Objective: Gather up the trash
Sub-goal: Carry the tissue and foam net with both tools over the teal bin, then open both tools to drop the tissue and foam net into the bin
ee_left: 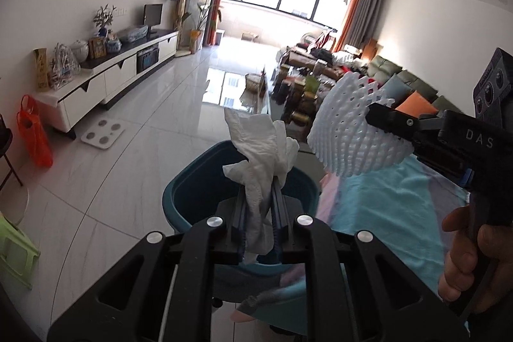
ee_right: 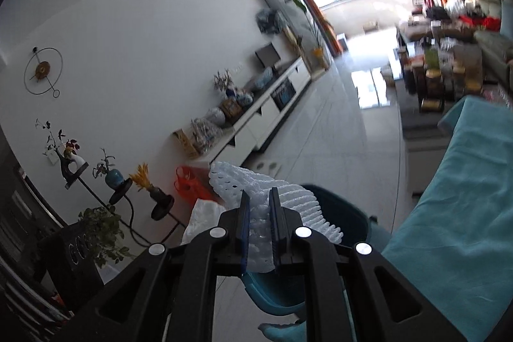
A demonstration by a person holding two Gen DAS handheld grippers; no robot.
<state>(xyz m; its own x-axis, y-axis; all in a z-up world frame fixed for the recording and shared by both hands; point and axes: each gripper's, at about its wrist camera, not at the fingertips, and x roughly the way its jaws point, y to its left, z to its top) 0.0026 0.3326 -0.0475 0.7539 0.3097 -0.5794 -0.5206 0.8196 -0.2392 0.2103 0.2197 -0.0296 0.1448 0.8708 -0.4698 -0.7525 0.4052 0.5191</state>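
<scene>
My left gripper (ee_left: 259, 197) is shut on a crumpled white tissue (ee_left: 261, 149) and holds it over the open teal trash bin (ee_left: 186, 191). My right gripper (ee_right: 260, 204) is shut on a white foam fruit net (ee_right: 256, 185) above the same bin (ee_right: 346, 213). The right gripper also shows in the left wrist view (ee_left: 381, 114), to the right of the bin, with the foam net (ee_left: 349, 124) in its jaws. The tissue (ee_right: 202, 217) shows at the left of the right wrist view.
A teal cloth covers the table (ee_left: 394, 204) to the right of the bin; it also shows in the right wrist view (ee_right: 465, 197). A white TV cabinet (ee_left: 105, 79) stands along the left wall. An orange bag (ee_left: 33, 133) and a white scale (ee_left: 102, 133) lie on the tiled floor.
</scene>
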